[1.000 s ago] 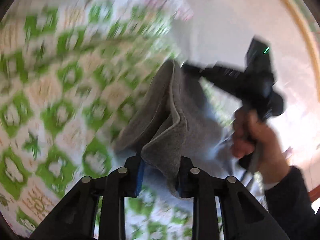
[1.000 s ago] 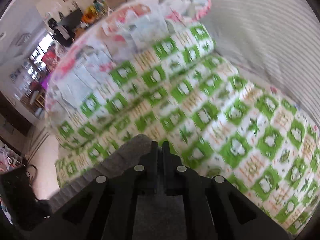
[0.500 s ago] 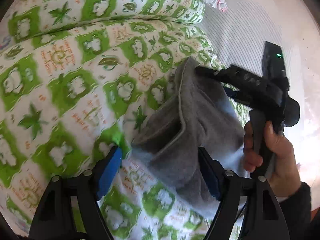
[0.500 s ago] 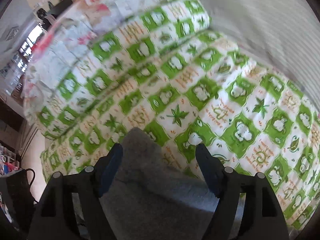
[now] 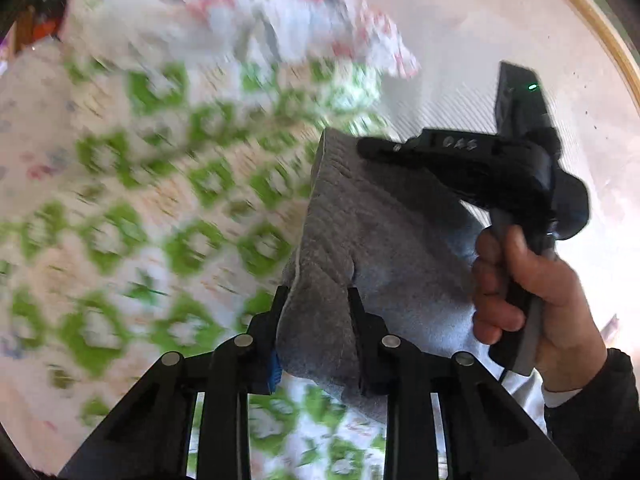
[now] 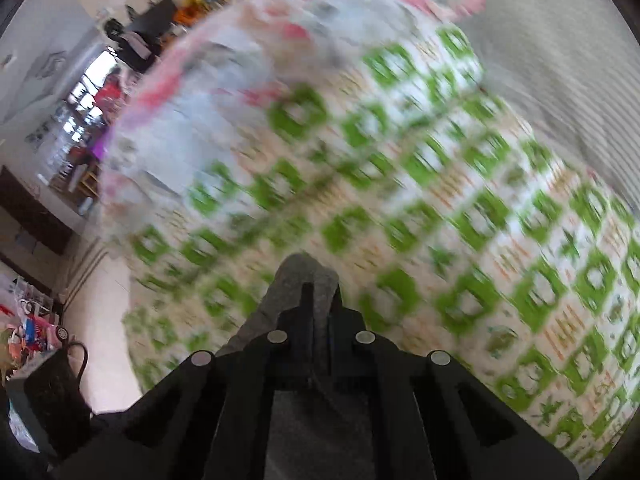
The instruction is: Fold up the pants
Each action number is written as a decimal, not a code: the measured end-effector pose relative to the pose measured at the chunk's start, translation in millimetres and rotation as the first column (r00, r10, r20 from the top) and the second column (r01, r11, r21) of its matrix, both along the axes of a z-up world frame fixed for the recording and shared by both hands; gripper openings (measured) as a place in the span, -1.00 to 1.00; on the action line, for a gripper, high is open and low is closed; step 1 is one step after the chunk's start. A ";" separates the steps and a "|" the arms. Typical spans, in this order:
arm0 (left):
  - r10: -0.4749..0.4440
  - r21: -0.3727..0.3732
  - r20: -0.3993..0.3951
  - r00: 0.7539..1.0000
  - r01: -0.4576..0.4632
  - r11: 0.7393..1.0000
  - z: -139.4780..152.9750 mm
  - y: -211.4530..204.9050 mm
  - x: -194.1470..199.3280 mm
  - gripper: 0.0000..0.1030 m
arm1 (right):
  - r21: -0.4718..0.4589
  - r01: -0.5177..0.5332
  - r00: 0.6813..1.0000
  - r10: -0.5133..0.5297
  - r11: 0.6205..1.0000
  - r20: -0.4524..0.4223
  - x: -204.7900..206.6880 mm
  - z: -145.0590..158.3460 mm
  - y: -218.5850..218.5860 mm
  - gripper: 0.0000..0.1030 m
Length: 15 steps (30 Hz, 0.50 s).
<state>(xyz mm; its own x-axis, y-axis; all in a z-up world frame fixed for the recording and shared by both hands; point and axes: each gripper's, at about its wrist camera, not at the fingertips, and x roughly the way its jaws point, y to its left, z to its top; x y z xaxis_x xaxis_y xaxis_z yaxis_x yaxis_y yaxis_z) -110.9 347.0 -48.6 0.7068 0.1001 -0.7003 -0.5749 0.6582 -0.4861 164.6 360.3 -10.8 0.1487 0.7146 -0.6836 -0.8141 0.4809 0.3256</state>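
Observation:
The grey pants (image 5: 360,224) hang folded above the green-and-white patterned bedcover (image 5: 132,208). My left gripper (image 5: 316,300) is shut on a thick fold of the pants at its near edge. My right gripper (image 5: 368,146), held by a hand, grips the far upper corner of the pants in the left wrist view. In the right wrist view my right gripper (image 6: 318,292) is shut on the grey cloth (image 6: 308,272), which bunches around its fingers. Both views are motion-blurred.
The bedcover (image 6: 440,208) spans most of both views. A pink-and-white floral quilt (image 6: 240,60) lies at the far end of the bed. A striped sheet (image 6: 560,60) lies at the right. Furniture and clutter (image 6: 36,320) stand on the floor at the left.
Both grippers were open half a second ago with the pants lying on the bed. Both have since shut on the pants and lifted them.

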 end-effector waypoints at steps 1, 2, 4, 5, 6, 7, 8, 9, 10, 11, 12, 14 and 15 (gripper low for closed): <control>0.010 0.005 -0.013 1.000 -0.010 1.000 -1.7 2.8 -3.8 -0.49 | 0.012 -0.009 1.000 0.009 1.000 -0.006 -3.1 -0.9 4.1 -0.88; 0.008 0.002 -0.037 0.999 -0.008 1.000 -7.4 6.6 -3.9 -0.48 | 0.013 -0.014 1.000 0.014 1.000 -0.015 -4.8 -6.7 12.8 -0.88; -0.004 -0.073 -0.083 0.997 -0.002 0.997 -26.1 16.6 -4.8 -0.46 | -0.029 -0.015 0.999 0.014 0.999 -0.038 -5.1 -28.4 26.6 -0.78; -0.006 -0.119 -0.093 0.996 -0.005 0.993 -33.3 21.2 -9.1 -0.43 | -0.063 0.008 0.998 -0.012 0.998 -0.059 -2.4 -42.6 29.6 -0.76; -0.005 -0.130 -0.091 0.996 -0.007 0.991 -33.1 22.0 -16.0 -0.38 | -0.070 0.028 0.996 -0.034 0.997 -0.087 0.5 -49.6 27.6 -0.76; -0.001 -0.125 -0.090 0.996 -0.010 0.992 -30.7 22.1 -21.1 -0.34 | -0.047 0.047 0.989 -0.053 0.998 -0.137 3.5 -53.3 19.5 -0.74; 0.005 -0.104 -0.088 0.996 -0.014 0.994 -25.4 20.9 -26.3 -0.27 | -0.018 0.058 0.984 -0.061 0.998 -0.168 3.8 -52.5 11.0 -0.70; 0.010 -0.074 -0.089 0.996 -0.017 0.997 -18.7 19.1 -30.2 -0.24 | 0.000 0.070 0.982 -0.069 0.998 -0.174 3.2 -48.6 1.6 -0.51; 0.013 -0.044 -0.089 0.996 -0.017 0.999 -11.0 17.0 -33.3 -0.23 | 0.022 0.090 0.983 -0.085 0.996 -0.161 0.1 -40.7 -12.6 -0.26; 0.015 -0.018 -0.085 0.996 -0.017 1.000 -2.4 14.2 -35.3 -0.22 | 0.046 0.106 0.985 -0.099 0.993 -0.143 -3.8 -32.6 -26.8 -0.14; 0.015 0.000 -0.074 0.997 -0.015 1.000 6.2 12.3 -34.9 -0.19 | 0.073 0.126 0.985 -0.117 0.989 -0.124 -8.5 -22.8 -45.4 0.05; -0.001 0.034 -0.055 0.998 0.003 0.999 25.9 4.0 -30.3 -0.03 | 0.129 0.171 0.982 -0.158 0.977 -0.105 -18.6 -6.8 -86.9 0.09; -0.006 0.048 -0.051 0.999 0.008 0.999 32.7 0.3 -28.6 -0.01 | 0.143 0.191 0.978 -0.176 0.971 -0.108 -21.5 -1.8 -103.9 0.09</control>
<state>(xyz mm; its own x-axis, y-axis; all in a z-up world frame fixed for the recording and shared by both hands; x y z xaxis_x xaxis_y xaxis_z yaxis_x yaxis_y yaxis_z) -139.5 347.3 -15.8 0.6715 0.1300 -0.7295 -0.5932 0.6844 -0.4240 143.1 256.5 -12.6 0.2276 0.7775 -0.5862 -0.6788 0.5583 0.4770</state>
